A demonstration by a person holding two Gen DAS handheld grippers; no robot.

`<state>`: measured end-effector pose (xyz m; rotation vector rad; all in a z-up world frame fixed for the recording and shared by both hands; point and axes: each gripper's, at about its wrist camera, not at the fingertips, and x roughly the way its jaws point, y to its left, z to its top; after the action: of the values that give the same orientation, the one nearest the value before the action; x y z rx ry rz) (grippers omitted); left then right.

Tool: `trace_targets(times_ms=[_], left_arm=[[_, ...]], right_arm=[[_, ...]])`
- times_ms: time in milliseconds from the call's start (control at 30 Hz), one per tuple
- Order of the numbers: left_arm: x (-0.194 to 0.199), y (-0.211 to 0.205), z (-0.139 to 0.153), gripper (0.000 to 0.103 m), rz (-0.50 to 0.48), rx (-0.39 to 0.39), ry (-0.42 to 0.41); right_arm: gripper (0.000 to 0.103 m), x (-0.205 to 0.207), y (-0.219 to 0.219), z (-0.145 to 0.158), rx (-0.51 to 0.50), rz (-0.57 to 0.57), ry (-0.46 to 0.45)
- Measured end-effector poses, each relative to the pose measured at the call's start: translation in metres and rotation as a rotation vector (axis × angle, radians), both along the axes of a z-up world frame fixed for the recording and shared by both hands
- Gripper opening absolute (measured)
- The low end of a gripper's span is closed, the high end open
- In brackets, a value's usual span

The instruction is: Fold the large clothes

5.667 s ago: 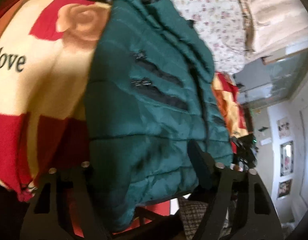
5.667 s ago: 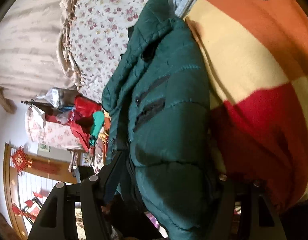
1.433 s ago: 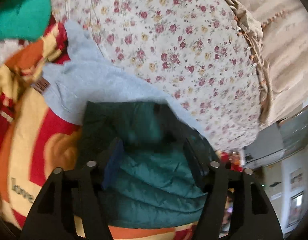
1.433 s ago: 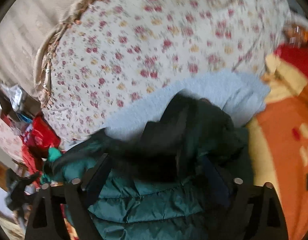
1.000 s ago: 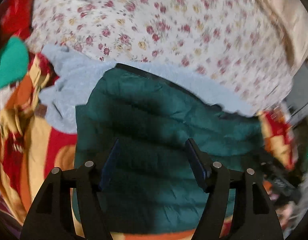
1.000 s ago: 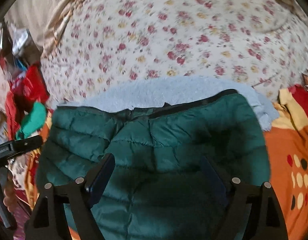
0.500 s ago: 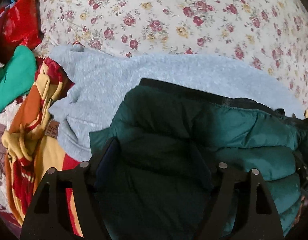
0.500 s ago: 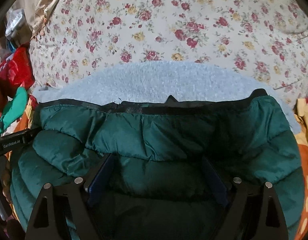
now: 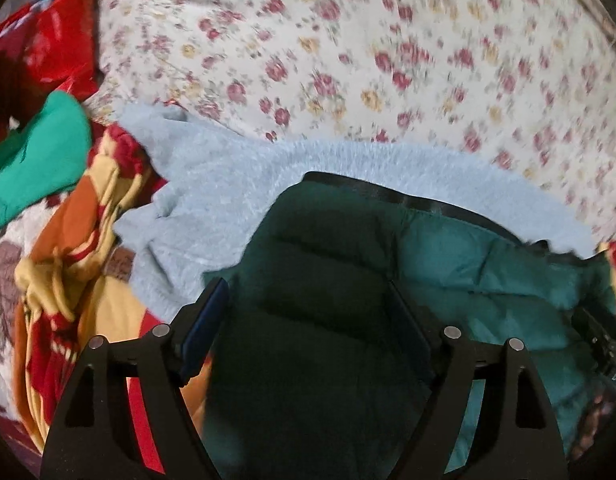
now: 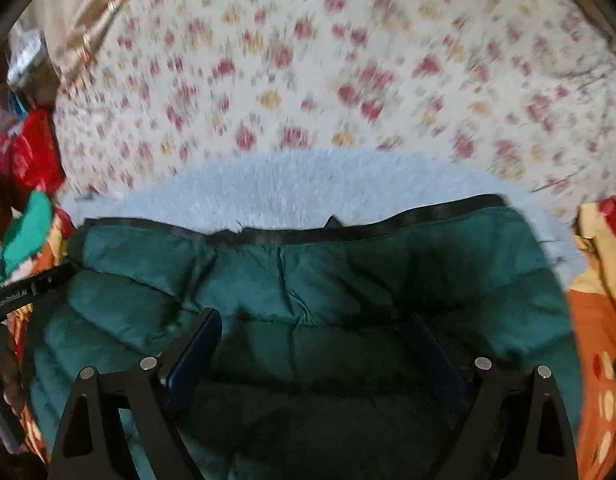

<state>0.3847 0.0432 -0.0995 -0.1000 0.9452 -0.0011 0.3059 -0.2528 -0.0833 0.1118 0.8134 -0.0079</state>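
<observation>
A dark green puffer jacket [image 9: 467, 264] lies folded on the bed, its black-trimmed hem toward the far side. It also fills the lower part of the right wrist view [image 10: 347, 280]. My left gripper [image 9: 304, 300] is open, its jaws wide apart above the jacket's left part. My right gripper [image 10: 313, 332] is open too, jaws wide apart over the jacket's middle. Neither holds the fabric. The other gripper's black body shows at the right edge of the left view [image 9: 603, 344] and the left edge of the right view [image 10: 24, 296].
A light blue fleece garment [image 9: 212, 184] lies under and beyond the jacket. A floral quilt [image 9: 367, 60] rises behind it. A red, orange and yellow blanket [image 9: 68, 264] covers the bed. A bright green cloth [image 9: 36, 152] and red fabric [image 9: 56, 44] lie at the left.
Both grippers have pulled back slightly from the jacket and both views are blurred with motion. The jacket stays folded on the blue fleece. Earlier, both grippers carried the jacket's lower part up and over.
</observation>
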Motion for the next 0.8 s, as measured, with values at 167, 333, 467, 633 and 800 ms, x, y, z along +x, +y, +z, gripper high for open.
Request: trace_targets(times_ms=[167, 333, 467, 633, 800], left_arm=[[-0.015, 0.025, -0.017, 0.081, 0.016, -0.023, 0.042], [-0.010, 0.040, -0.037, 0.085, 0.049, -0.164, 0.114], [-0.016, 0.054, -0.016, 0.084, 0.043, -0.244, 0.090], [-0.025, 0.087, -0.011, 0.084, -0.003, -0.352, 0.091], [-0.015, 0.084, -0.034, 0.084, -0.167, -0.469, 0.176]], right_arm=[[0.094, -0.023, -0.035, -0.010, 0.016, -0.072, 0.010], [0.093, -0.022, -0.046, -0.024, 0.044, -0.083, 0.061], [0.092, -0.036, -0.058, -0.003, 0.092, -0.053, 0.036], [0.092, -0.059, -0.109, 0.002, 0.179, -0.106, 0.059], [0.092, -0.056, -0.151, -0.032, 0.323, -0.147, 0.167]])
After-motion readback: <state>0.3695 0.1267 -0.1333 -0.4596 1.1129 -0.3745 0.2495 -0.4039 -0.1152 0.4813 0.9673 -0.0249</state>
